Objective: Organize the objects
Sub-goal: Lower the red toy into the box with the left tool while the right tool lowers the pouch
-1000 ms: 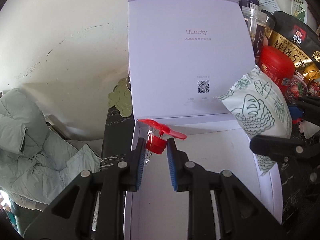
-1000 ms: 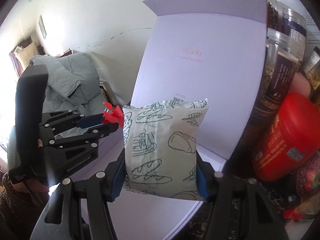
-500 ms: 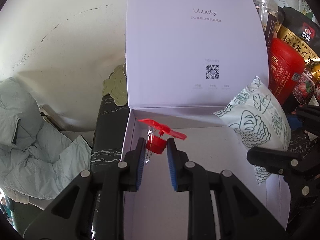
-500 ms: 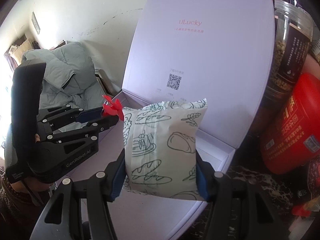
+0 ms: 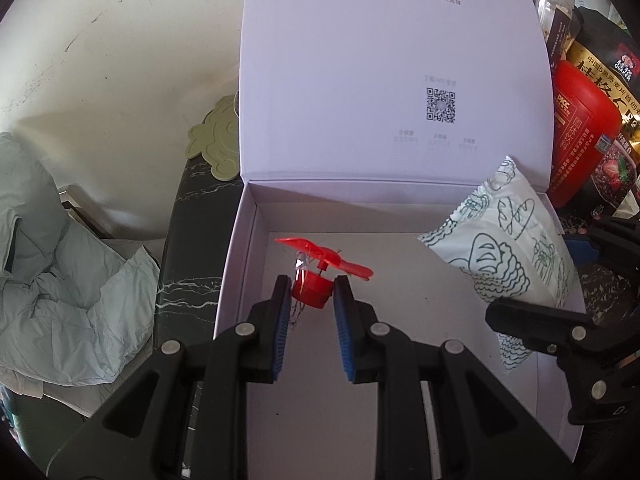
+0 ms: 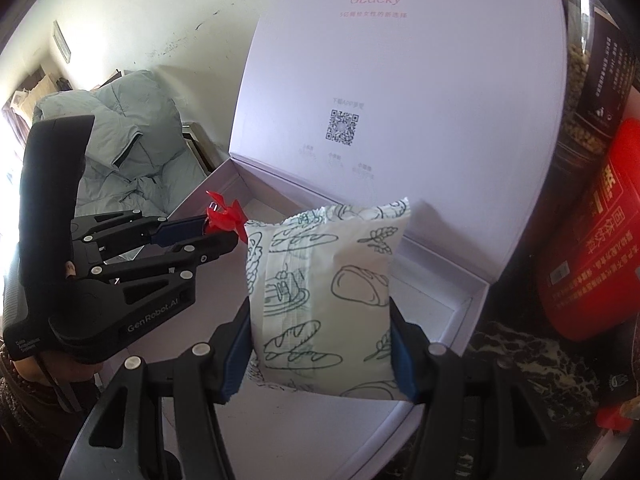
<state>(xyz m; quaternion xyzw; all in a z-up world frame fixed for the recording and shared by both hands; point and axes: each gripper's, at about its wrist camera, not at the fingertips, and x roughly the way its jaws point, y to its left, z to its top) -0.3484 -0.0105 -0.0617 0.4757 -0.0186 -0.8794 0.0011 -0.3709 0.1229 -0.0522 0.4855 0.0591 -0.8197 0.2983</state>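
Red fan (image 5: 316, 276) between left fingers (image 5: 280, 320), over box (image 5: 236, 264)

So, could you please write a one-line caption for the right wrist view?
Right gripper holding a bread-print snack packet above the open white box, beside the left gripper holding a red propeller toy.

Jars (image 5: 552, 4) cut off, contents perhaps beans
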